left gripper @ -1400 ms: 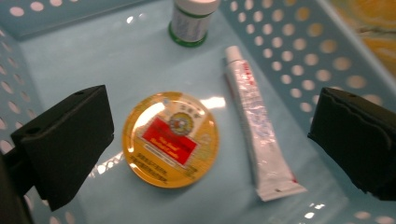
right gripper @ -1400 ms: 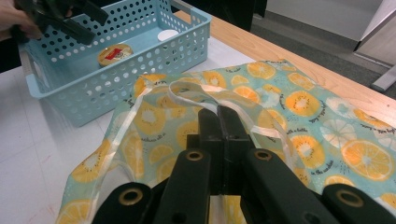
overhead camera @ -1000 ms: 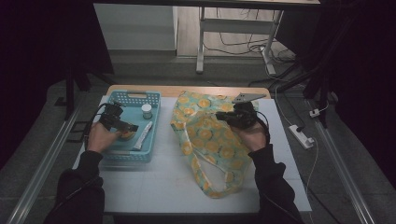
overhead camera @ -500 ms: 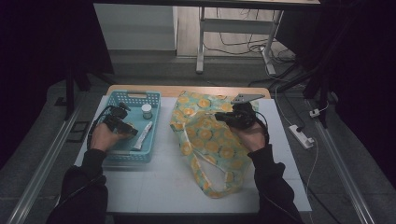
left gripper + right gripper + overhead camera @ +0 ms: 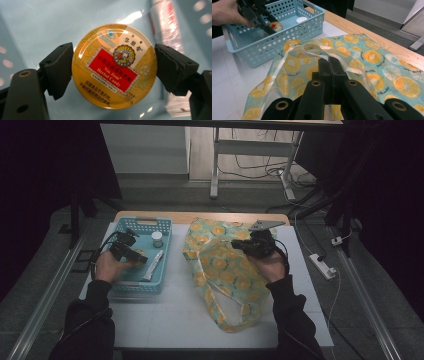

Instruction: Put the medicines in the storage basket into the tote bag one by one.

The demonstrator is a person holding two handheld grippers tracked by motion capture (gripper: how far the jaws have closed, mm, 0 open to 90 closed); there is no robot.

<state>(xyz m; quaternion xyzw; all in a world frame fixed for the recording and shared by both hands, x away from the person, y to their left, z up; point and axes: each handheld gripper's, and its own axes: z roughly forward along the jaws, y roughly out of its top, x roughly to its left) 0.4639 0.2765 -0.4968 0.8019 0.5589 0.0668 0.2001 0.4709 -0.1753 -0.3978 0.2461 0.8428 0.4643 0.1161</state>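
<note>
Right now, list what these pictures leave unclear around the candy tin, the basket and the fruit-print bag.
- Candy tin: left gripper view, both jaws cover its side edges, so contact is uncertain; in the high view it is too small to read.
- Tube: left gripper view, blurred and cut off by the frame edges; its print is unreadable.
- Small white-capped bottle: high view, too small for its label.
- Fruit-print bag: right gripper view, jaws hide the pinched fabric.
- Basket: high view, left hand covers part of its floor.

Right tool clamped on bag's pale rim strip; fruit-print bag beside blue basket.
</note>
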